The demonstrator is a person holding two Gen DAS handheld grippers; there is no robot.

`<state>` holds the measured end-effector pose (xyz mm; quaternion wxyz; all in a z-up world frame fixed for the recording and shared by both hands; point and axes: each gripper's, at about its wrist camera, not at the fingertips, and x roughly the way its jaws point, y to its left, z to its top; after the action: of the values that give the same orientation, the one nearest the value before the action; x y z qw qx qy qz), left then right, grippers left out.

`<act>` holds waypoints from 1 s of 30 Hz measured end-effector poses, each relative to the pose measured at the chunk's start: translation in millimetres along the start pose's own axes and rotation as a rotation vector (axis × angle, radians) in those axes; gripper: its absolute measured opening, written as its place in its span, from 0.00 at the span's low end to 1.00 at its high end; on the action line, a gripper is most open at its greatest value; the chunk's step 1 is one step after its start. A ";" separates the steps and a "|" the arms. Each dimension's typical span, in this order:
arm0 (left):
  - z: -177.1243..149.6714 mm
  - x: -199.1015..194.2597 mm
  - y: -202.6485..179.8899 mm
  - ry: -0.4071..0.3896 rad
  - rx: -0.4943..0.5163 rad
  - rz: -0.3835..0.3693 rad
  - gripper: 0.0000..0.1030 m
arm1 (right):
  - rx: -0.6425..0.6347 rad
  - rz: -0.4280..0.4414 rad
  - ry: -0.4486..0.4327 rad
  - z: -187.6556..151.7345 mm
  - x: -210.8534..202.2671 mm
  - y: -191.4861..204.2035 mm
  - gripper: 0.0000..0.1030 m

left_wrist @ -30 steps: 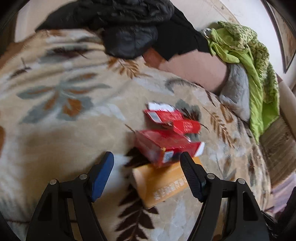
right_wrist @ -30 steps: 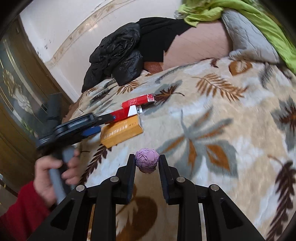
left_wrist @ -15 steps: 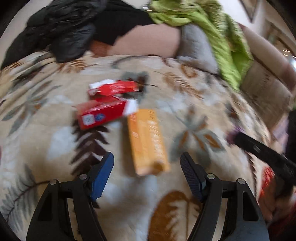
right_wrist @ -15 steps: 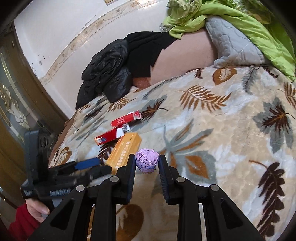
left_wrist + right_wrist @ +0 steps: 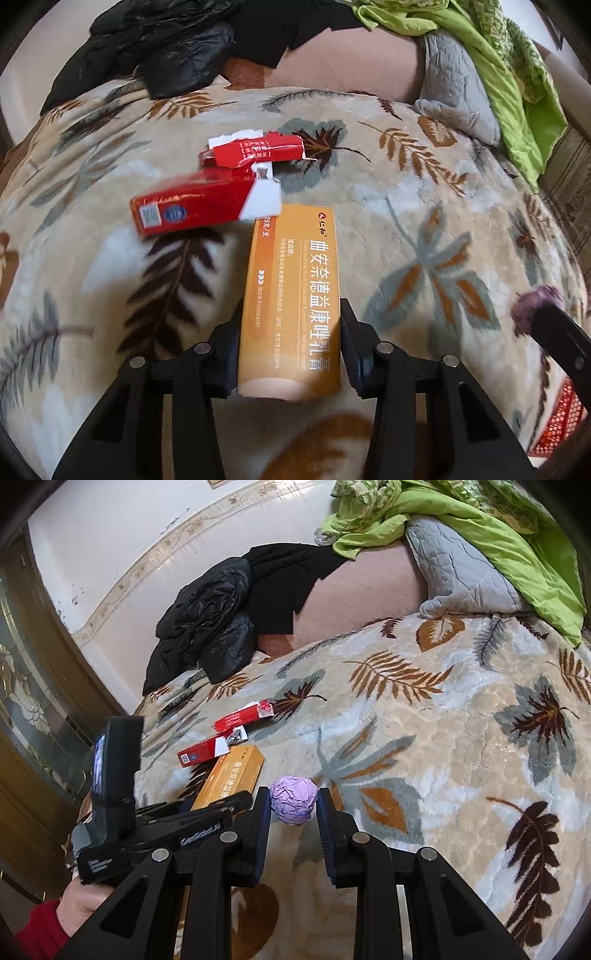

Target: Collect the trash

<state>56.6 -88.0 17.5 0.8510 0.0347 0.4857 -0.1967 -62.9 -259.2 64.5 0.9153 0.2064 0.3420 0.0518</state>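
Judged about midway: two pieces in hand, two left lying, no bin or bag seen in either view

Pinched between the fingers of the right gripper (image 5: 292, 794): a crumpled purple paper ball (image 5: 294, 800), lifted clear of the leaf-print blanket (image 5: 424, 221) on the bed

Closed just now around the orange ointment box (image 5: 291, 280): the fingers of the left gripper (image 5: 291, 313), pads pressed on both long sides near the box's near end. Looked gripped but not yet lifted, with the box lying flat on the blanket

Ran from 6 to 12 o'clock in the left wrist view, long axis almost straight along the fingers, near end at 6 between them, far end at 12, printed face up

Left to gather, as judged: a red cigarette pack (image 5: 199, 212) at 10 o'clock from the box's far end, touching or overlapping its corner, long axis roughly 8 to 2; and a torn red pack (image 5: 255, 151) just beyond at 11 o'clock, lying about 9 to 3

Seen farther off at 12 o'clock: a black jacket (image 5: 166, 48) and a green quilt (image 5: 498, 74), probably no part of the trash

Could drag the red pack along on lifting, given that contact
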 end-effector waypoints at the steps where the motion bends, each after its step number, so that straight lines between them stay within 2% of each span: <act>1: -7.0 -9.0 1.3 -0.007 -0.004 -0.010 0.42 | -0.007 0.001 0.001 -2.3 -2.6 1.8 0.26; 9: -72.3 -87.3 -2.8 -0.108 0.002 0.004 0.43 | -0.076 0.027 0.024 -34.2 -32.5 20.7 0.26; 15: -115.0 -133.8 -7.3 -0.249 -0.011 0.072 0.43 | -0.129 0.027 0.042 -59.9 -48.8 34.4 0.26; 21: -126.8 -135.9 -11.0 -0.282 -0.016 0.088 0.43 | -0.156 0.010 0.022 -66.7 -58.6 38.0 0.26; 30: -128.2 -137.6 -12.6 -0.318 -0.007 0.100 0.43 | -0.149 -0.008 0.007 -66.5 -63.9 35.4 0.26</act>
<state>-114.3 -26.1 67.4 0.9260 0.0242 0.3431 -0.1555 -152.9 -219.3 72.6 0.9272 0.1360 0.3411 0.0741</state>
